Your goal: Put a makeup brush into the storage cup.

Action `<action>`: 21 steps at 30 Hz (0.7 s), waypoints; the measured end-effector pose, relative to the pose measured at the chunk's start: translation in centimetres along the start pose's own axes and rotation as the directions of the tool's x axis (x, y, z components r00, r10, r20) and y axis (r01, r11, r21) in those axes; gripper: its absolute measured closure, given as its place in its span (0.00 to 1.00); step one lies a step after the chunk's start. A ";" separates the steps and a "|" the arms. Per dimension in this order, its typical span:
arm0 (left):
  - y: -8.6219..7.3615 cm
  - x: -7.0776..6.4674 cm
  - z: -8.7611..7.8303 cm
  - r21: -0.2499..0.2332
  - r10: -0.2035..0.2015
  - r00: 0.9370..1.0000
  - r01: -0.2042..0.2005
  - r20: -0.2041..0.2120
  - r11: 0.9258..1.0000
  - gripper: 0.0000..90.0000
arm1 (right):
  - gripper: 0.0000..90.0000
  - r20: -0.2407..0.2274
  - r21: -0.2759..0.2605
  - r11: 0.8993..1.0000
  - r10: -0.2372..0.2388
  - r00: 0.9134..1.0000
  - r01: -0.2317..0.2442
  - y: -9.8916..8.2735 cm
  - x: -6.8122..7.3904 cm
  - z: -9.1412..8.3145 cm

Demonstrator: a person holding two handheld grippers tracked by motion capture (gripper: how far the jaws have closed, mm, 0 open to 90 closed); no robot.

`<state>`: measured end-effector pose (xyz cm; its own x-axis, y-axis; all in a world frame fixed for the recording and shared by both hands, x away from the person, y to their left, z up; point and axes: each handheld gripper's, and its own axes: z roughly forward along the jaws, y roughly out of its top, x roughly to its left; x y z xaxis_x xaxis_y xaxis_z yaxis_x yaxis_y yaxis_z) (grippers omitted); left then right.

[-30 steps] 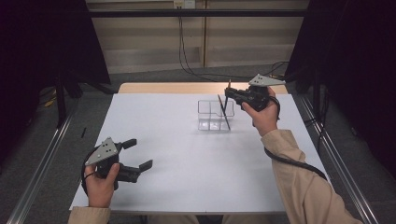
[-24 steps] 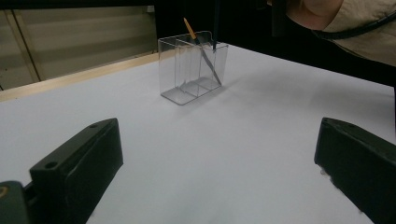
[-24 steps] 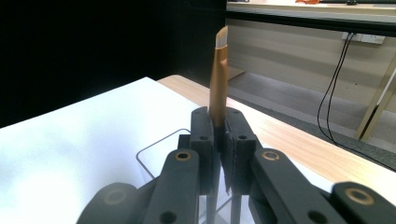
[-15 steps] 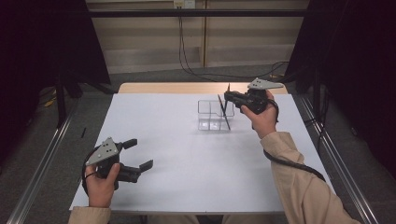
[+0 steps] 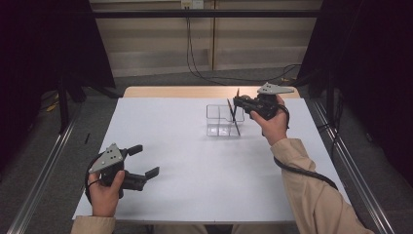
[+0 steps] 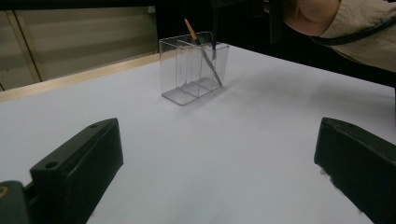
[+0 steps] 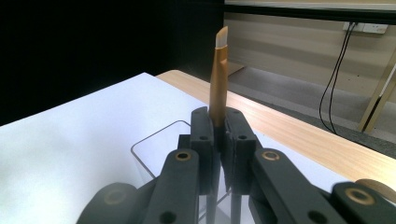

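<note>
No readable text, no labels, no brands, no numbers, no signs anywhere

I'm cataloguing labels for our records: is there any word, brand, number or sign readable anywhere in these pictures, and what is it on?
None can be read.
The brush in the right gripper: gold handle, no print visible.
The clear holder: no label.
The left gripper and its grey plate: holes only, no marking.
The wall socket: too small to tell.
</note>
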<state>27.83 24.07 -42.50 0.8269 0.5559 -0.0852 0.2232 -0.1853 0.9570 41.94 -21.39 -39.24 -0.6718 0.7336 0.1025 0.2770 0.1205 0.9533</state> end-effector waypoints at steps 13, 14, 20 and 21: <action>0.1 0.0 0.1 -0.003 0.002 1.000 -0.002 0.003 1.000 0.01 | 0.93 -0.005 0.009 1.000 -0.004 1.000 0.004 -0.3 0.3 0.4; 0.1 0.0 0.1 -0.003 -0.001 1.000 0.001 0.001 1.000 0.01 | 0.93 -0.005 0.011 1.000 -0.002 1.000 0.002 -0.3 0.3 0.4; 0.1 0.0 0.1 0.001 0.004 1.000 -0.004 0.004 1.000 0.01 | 0.93 -0.003 0.019 1.000 0.006 1.000 -0.006 -0.6 0.3 0.5; 0.1 0.0 0.1 -0.001 0.003 1.000 -0.003 0.003 1.000 0.01 | 0.92 -0.005 0.019 1.000 0.011 1.000 -0.011 -0.6 0.3 0.5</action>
<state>27.86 23.95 -42.45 0.8288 0.5533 -0.0834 0.2205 -0.1859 0.9575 41.89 -20.94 -39.90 -0.6721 0.7316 0.1144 0.2973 0.1251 0.9465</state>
